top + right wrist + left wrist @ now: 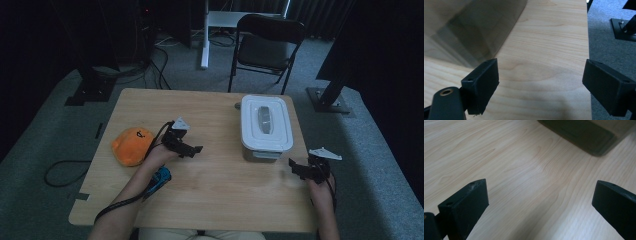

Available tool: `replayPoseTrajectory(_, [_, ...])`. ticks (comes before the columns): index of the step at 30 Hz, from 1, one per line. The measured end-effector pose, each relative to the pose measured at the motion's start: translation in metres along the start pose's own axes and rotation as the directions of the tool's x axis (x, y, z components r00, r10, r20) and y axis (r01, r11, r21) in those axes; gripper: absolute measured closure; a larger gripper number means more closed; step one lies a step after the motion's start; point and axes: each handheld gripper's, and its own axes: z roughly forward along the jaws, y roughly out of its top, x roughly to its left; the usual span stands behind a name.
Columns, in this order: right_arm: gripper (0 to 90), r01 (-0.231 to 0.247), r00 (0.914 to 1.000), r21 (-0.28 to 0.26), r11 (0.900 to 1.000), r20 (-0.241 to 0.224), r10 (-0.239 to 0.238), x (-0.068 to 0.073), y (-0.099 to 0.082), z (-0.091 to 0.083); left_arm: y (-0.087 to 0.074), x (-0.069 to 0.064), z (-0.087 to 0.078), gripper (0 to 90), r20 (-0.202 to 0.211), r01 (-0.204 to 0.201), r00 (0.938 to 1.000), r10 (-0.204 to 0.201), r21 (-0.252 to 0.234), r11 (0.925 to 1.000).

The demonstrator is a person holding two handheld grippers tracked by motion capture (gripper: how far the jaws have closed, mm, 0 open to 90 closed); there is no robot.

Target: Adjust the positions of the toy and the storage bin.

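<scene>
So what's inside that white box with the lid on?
Through the clear window in the lid of the white box a grey shape shows, too blurry to name. The closed lid covers the rest of the inside, so anything else in there stays hidden.

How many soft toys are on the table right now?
2: an orange toy near the left edge, and a blue one partly hidden under the left forearm.

Pale wood-grain bench [210, 185], smooth with a soft sheen. Far right, a plastic storage box [266, 127] with a glossy white lid. Left, a soft orange cloth plush toy [131, 145]. Matt black jaws.
</scene>
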Motion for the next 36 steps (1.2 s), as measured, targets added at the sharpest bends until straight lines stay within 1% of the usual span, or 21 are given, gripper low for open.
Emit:
replayPoseTrajectory(3, [13.3,0.008,0.9999,0.014,0.9999,0.007,-0.008,-0.001,0.001,0.005,0.004,-0.004,0.014,1.3,0.009,-0.006,0.9999,0.006,0.007,1.0000])
replayPoseTrajectory(6, [13.4,0.005,0.9999,0.024,0.9997,0.010,-0.006,-0.004,0.001,0.009,0.008,-0.008,0.029,1.3,0.022,-0.008,0.9997,0.007,0.012,0.9999])
replayPoseTrajectory(9, [13.4,-0.004,0.9999,0.023,0.9997,0.011,0.003,-0.006,0.004,0.013,0.013,-0.011,0.044,1.3,0.031,-0.015,0.9994,0.014,0.022,0.9996])
replayPoseTrajectory(14, [13.4,-0.005,0.9999,0.022,0.9998,0.012,0.005,-0.009,0.011,0.021,0.023,-0.018,0.065,1.3,0.039,-0.023,0.9990,0.022,0.031,0.9993])
replayPoseTrajectory(16, [13.4,-0.005,0.9999,0.022,0.9998,0.013,0.005,-0.010,0.013,0.025,0.028,-0.019,0.072,1.3,0.036,-0.018,0.9992,0.017,0.033,0.9993])
replayPoseTrajectory(17, [13.4,-0.009,0.9999,0.022,0.9997,0.014,0.008,-0.010,0.013,0.027,0.030,-0.019,0.076,1.3,0.033,-0.023,0.9992,0.021,0.039,0.9990])
replayPoseTrajectory(19, [13.4,-0.006,0.9998,0.024,0.9997,0.020,0.006,-0.011,0.016,0.031,0.033,-0.020,0.083,1.3,0.042,-0.005,0.9991,0.004,0.032,0.9995])
replayPoseTrajectory(20, [13.3,-0.005,0.9997,0.023,0.9997,0.023,0.005,-0.011,0.017,0.034,0.035,-0.020,0.087,1.3,0.042,-0.004,0.9991,0.003,0.034,0.9994])
replayPoseTrajectory(22, [13.3,-0.016,0.9996,0.020,0.9997,0.025,0.015,-0.012,0.019,0.038,0.038,-0.021,0.094,1.3,0.032,-0.001,0.9995,0.000,0.035,0.9994])
replayPoseTrajectory(23, [13.3,-0.024,0.9994,0.016,0.9996,0.027,0.023,-0.012,0.019,0.040,0.039,-0.022,0.096,1.3,0.034,0.005,0.9994,-0.006,0.029,0.9995])
replayPoseTrajectory(25, [13.3,-0.037,0.9992,0.009,0.9993,0.014,0.036,-0.013,0.021,0.044,0.043,-0.024,0.101,1.3,0.038,0.004,0.9993,-0.005,0.033,0.9994])
replayPoseTrajectory(27, [13.3,-0.043,0.9989,0.011,0.9990,0.016,0.043,-0.013,0.023,0.048,0.048,-0.026,0.104,1.3,0.025,-0.010,0.9997,0.009,0.029,0.9995])
replayPoseTrajectory(29, [13.3,-0.054,0.9985,0.010,0.9985,0.005,0.054,-0.014,0.025,0.052,0.051,-0.027,0.109,1.3,0.013,-0.019,0.9997,0.019,0.033,0.9993])
replayPoseTrajectory(30, [13.3,-0.059,0.9982,0.014,0.9981,0.005,0.059,-0.014,0.026,0.054,0.053,-0.027,0.111,1.3,0.013,-0.017,0.9998,0.017,0.031,0.9994])
replayPoseTrajectory(32, [13.3,-0.061,0.9981,0.017,0.9980,0.003,0.061,-0.013,0.027,0.058,0.055,-0.026,0.115,1.3,0.020,-0.001,0.9998,0.000,0.031,0.9995])
replayPoseTrajectory(33, [13.3,-0.061,0.9981,0.018,0.9979,0.002,0.061,-0.013,0.028,0.060,0.055,-0.026,0.117,1.3,0.016,0.007,0.9999,-0.007,0.033,0.9994])
replayPoseTrajectory(36, [13.3,-0.068,0.9977,0.020,0.9975,-0.008,0.068,-0.013,0.029,0.063,0.057,-0.026,0.122,1.3,-0.012,0.006,0.9999,-0.005,0.043,0.9991])
